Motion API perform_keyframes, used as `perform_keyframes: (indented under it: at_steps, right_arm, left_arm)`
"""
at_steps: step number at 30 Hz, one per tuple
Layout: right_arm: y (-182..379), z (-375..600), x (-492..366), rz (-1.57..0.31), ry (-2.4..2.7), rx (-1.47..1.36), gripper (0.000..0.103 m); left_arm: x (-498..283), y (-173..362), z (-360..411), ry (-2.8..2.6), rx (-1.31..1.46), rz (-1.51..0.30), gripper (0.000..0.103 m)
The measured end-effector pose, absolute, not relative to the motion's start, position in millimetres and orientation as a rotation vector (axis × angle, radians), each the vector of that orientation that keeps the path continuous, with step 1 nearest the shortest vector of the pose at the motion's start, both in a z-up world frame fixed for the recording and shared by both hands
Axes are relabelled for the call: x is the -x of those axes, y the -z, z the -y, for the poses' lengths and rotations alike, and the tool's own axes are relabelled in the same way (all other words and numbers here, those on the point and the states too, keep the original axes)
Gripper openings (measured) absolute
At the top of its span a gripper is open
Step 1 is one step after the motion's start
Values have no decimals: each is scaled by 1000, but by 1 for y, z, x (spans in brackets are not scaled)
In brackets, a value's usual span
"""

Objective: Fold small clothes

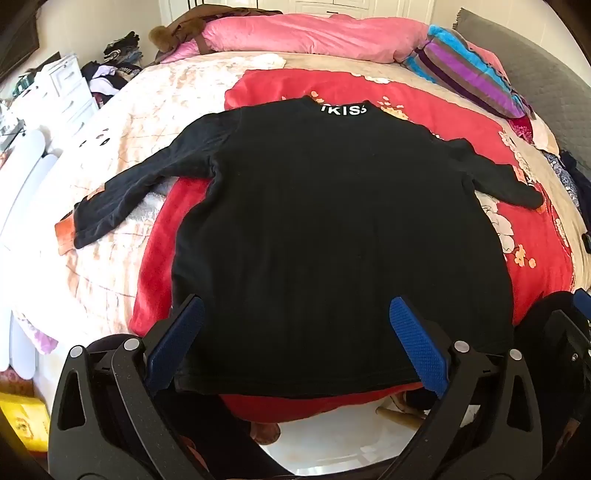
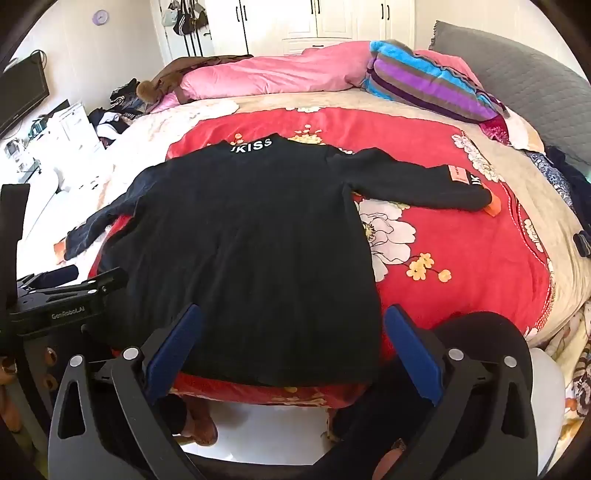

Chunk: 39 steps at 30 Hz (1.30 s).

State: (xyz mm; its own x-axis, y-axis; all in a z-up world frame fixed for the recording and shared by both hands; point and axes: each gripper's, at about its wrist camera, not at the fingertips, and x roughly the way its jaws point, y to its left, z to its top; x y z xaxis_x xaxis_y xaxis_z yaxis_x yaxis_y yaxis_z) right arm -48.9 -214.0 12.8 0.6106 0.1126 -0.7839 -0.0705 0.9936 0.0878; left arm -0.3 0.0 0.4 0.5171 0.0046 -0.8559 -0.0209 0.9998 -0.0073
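Observation:
A small black long-sleeved top lies flat on a red flowered blanket, collar with white letters away from me, both sleeves spread out. It also shows in the right wrist view. My left gripper is open and empty, its blue fingers wide apart above the top's near hem. My right gripper is open and empty, hovering over the hem's right part. The left gripper's body shows at the left of the right wrist view.
The red flowered blanket covers a bed. A pink quilt and a striped pillow lie at the far end. White drawers and piled clothes stand at the left. White floor lies below the bed's edge.

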Motion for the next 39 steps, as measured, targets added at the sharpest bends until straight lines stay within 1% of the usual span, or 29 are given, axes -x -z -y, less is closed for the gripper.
perform_keyframes:
  at_steps: [13,39]
  right_arm:
    - [-17,218,50,-880,-77,-53,99]
    - [-16,222,50,-875,-58,-64,99]
  left_arm:
    - [1,-12,2,-9,24,-1022,95]
    - [2,-10,1,2,28,-1010,95]
